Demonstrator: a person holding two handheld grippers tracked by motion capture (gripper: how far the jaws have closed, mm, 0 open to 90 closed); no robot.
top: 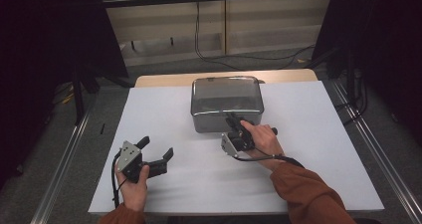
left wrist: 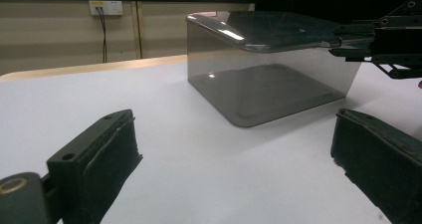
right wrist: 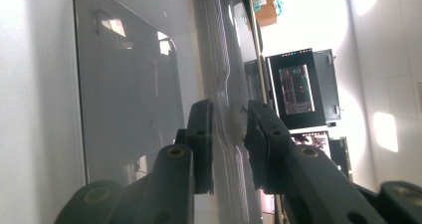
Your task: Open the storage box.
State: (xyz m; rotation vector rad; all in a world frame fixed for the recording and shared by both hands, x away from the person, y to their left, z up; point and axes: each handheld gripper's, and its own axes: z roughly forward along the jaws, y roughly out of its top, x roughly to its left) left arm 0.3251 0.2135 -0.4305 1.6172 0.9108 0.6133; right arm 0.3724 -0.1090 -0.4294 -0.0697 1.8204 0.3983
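Two hand-held grippers | right (top: 234, 120) clamps box lid (top: 226, 92) | left (top: 157, 150) wide open, empty

white table (top: 308, 149), grey lidded box (top: 226, 104) on it

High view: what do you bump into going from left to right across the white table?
Left black two-jaw gripper with open jaws → right black gripper at the box's front lip → smoky see-through plastic box → bare white tabletop.
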